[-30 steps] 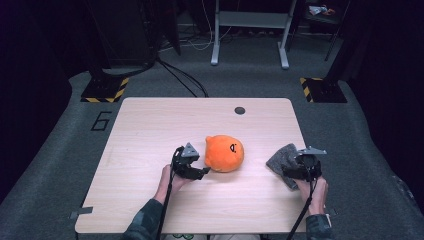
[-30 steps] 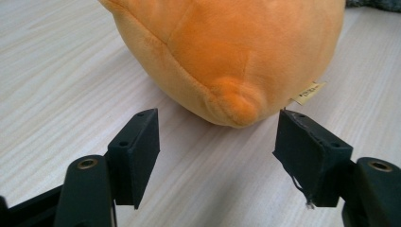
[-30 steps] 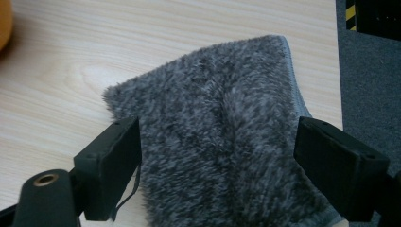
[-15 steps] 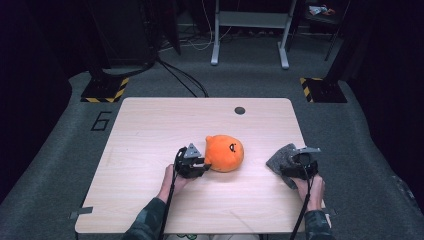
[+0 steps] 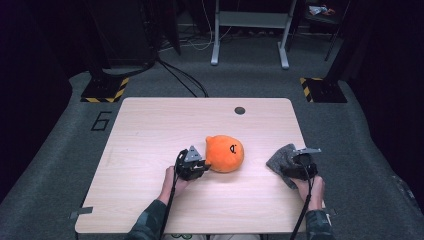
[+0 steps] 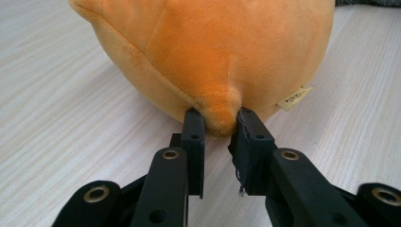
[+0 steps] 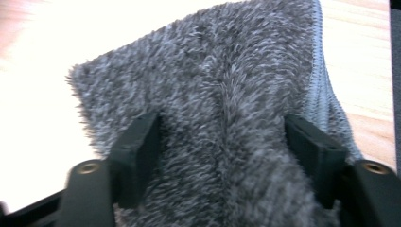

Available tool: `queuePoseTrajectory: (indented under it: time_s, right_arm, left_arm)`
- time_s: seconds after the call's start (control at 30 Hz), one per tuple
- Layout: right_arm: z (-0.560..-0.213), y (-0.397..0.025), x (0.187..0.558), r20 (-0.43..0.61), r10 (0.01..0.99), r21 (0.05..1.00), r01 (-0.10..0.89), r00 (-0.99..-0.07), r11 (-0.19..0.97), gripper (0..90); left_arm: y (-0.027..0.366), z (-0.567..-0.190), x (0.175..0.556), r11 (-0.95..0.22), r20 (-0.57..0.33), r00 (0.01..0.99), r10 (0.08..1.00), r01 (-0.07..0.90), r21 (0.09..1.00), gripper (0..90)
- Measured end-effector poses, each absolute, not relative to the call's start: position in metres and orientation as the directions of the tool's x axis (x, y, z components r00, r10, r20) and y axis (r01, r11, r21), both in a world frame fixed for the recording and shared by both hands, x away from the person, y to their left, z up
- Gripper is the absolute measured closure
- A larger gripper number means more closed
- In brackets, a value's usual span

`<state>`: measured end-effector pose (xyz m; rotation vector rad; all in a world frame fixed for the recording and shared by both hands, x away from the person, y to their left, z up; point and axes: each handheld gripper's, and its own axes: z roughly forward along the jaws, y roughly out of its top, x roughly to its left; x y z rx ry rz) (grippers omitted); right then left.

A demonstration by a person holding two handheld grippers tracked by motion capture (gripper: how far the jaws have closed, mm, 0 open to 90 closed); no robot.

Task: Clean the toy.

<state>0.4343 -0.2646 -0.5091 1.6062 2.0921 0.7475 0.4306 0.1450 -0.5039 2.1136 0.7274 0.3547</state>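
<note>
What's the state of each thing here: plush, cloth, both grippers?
Round orange plush toy: resting on the table, a small nub pinched by the left gripper.
Fuzzy grey cloth: bunched, ridge between the right gripper's jaws.
Left gripper: shut on the plush.
Right gripper: jaws wide, cloth between them.

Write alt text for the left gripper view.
The left gripper's two black jaws pinch a small nub at the base of an orange plush toy, which rests on a pale wooden table. A small tan label sticks out low on the toy's right.
</note>
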Motion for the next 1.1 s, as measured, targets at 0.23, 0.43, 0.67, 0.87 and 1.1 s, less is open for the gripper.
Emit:
queuePoseTrajectory:
  time_s: [0.23,0.43,0.67,0.87,1.1]
  right_arm:
    - [-0.508,-0.262,0.432,0.007,0.963,0.64,0.741,-0.269,0.202,53.2]
    - [-0.507,-0.259,0.43,0.022,0.966,0.642,0.744,-0.257,0.184,70.2]
    - [-0.504,-0.259,0.427,0.042,0.967,0.661,0.733,-0.251,0.161,72.6]
    - [-0.486,-0.248,0.42,0.082,0.952,0.706,0.692,-0.296,0.154,72.6]
    - [-0.455,-0.22,0.417,0.064,0.917,0.758,0.617,-0.394,0.212,72.5]
  left_arm:
    - [0.148,-0.51,0.427,-0.432,-0.005,0.784,0.621,0.347,0.832,77.7]
    - [0.147,-0.509,0.426,-0.441,0.002,0.788,0.616,0.342,0.83,78.3]
    - [0.146,-0.505,0.425,-0.462,0.0,0.793,0.61,0.354,0.813,78.2]
    - [0.145,-0.502,0.425,-0.46,-0.003,0.787,0.617,0.363,0.81,78.1]
    - [0.143,-0.499,0.424,-0.458,-0.002,0.785,0.619,0.363,0.812,78.3]
